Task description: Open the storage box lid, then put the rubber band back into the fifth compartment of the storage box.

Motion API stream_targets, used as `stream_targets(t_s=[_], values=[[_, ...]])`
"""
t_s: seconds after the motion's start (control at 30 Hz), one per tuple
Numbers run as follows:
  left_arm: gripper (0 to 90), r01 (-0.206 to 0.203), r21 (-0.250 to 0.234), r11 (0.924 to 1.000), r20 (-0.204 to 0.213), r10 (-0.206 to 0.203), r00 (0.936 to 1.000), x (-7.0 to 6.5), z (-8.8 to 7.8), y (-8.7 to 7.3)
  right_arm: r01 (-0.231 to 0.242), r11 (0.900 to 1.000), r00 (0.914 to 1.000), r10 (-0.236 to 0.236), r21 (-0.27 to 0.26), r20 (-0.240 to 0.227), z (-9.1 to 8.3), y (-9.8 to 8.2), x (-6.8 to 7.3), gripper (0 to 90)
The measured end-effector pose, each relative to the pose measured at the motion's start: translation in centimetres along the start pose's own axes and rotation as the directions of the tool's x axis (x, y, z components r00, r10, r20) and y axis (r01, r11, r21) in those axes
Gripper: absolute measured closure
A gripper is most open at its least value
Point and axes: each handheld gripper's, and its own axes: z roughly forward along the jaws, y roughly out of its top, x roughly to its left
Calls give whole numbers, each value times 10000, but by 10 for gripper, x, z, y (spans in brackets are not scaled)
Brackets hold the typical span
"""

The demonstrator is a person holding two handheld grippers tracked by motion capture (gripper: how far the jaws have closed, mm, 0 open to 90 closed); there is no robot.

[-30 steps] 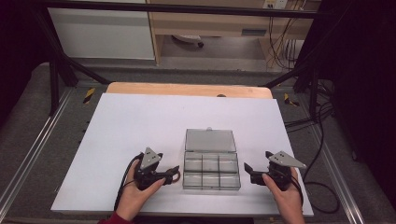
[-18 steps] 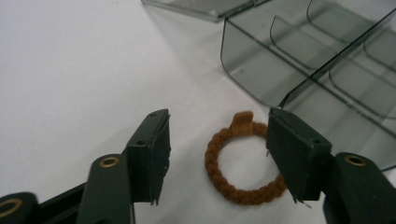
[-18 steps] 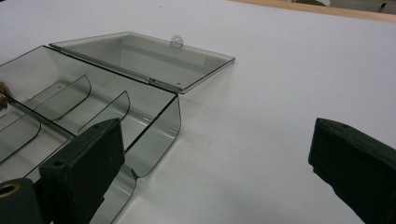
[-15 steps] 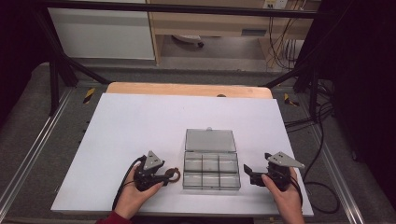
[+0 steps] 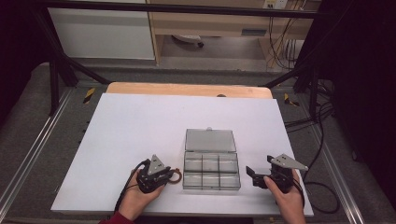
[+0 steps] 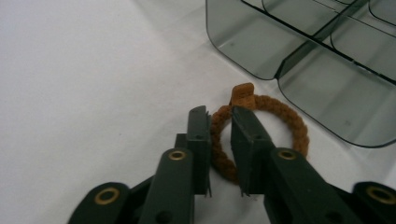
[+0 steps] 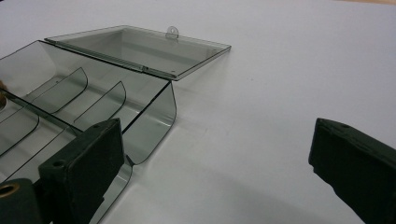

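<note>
In the high view the left gripper (image 5: 169, 176) lay on the white table (image 5: 140, 130) with a brown hair tie (image 5: 175, 176) at its tips, just left of the open clear box (image 5: 211, 161). The left gripper view showed its jaws, which had just been closing, narrowed on the tie's near rim, one jaw inside the ring, one outside. In the right gripper view the right gripper (image 7: 215, 163) stood wide open beside the box, holding nothing.

The hair tie (image 6: 275, 126) is braided brown cloth, rough, with a small flat tab. The box (image 5: 211, 163) is smoky clear plastic, glossy and smooth. The desk (image 5: 140, 130) is matt white, with bare wood along its far edge. The left tongs (image 6: 218, 122) are matt black plastic with brass-coloured rivets.
</note>
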Motion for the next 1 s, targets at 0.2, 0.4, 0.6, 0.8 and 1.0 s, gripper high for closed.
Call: stream_targets(t_s=[0.2, 0.4, 0.6, 0.8, 1.0], values=[[848, -124, 31, 9999, -28, 124, 9999, 0, 1, 1, 156, 9997, 9999, -157, 174, 45, 4, -1, -1, 38], [865, -219, -20, 9998, -62, 219, 9997, -2, -1, 2, 306, 9992, 9995, -307, 262, 29, 7, 0, 1, 40], [867, 192, -532, 9984, 119, -186, 9998, 3, -9, 4, 524, 9983, 9986, -523, 249, -47, 6, 1, 3, 40], [867, 610, -1342, 9891, 323, -571, 9978, 7, -21, 7, 600, 9979, 9982, -599, 250, -71, 6, 1, 4, 41], [867, 816, -1971, 9770, 644, -702, 9954, 9, -31, 13, 527, 9982, 9986, -525, 272, -67, 7, 1, 3, 42]])
